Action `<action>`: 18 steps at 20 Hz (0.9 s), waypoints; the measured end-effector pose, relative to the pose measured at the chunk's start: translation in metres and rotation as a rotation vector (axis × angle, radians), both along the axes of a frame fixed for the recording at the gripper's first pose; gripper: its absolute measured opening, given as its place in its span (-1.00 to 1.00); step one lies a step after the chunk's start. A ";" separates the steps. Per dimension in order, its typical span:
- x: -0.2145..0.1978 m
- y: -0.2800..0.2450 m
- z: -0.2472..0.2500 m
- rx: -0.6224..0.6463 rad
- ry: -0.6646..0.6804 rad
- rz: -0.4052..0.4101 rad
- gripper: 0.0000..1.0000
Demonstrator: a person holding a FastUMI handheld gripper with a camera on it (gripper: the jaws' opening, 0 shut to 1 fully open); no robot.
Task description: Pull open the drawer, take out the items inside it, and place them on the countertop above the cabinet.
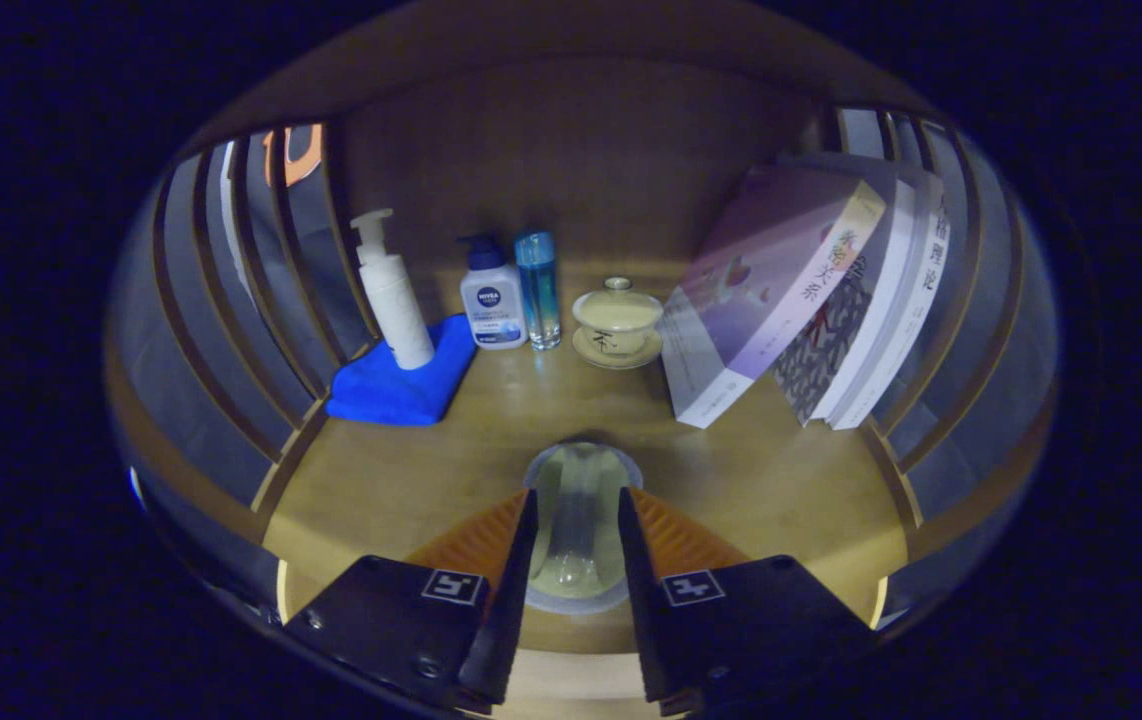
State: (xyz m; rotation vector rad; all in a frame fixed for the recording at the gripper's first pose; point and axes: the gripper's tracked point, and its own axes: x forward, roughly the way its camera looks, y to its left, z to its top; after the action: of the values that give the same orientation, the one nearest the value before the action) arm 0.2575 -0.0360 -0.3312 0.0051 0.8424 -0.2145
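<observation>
The claw (578, 525) pinches a clear glass jar (579, 510) between its two fingers, both pressing on the jar's sides, just above the front edge of the wooden worktop (411, 480). Beyond the fingers, along the worktop's back edge, stands a row of things. At the back left corner a white pump bottle (393, 295) rests on a folded blue cloth (401, 385). Just beside it stand a white bottle with a dark blue cap (491, 300) and a slim blue bottle (538, 290), touching or nearly so. Next comes a lidded tea bowl on a saucer (617, 322). At the back right corner, several books (811, 300) lean tilted against the slatted side wall (971, 300).
</observation>
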 end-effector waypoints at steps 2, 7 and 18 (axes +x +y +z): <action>-0.012 0.009 0.011 0.019 -0.011 0.026 0.22; -0.053 0.032 0.041 0.022 -0.076 0.095 0.59; -0.154 0.073 0.079 0.038 -0.266 0.212 0.92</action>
State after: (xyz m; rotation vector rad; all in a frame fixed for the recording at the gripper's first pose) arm 0.1031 0.0372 -0.2527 -0.0192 0.5770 0.0026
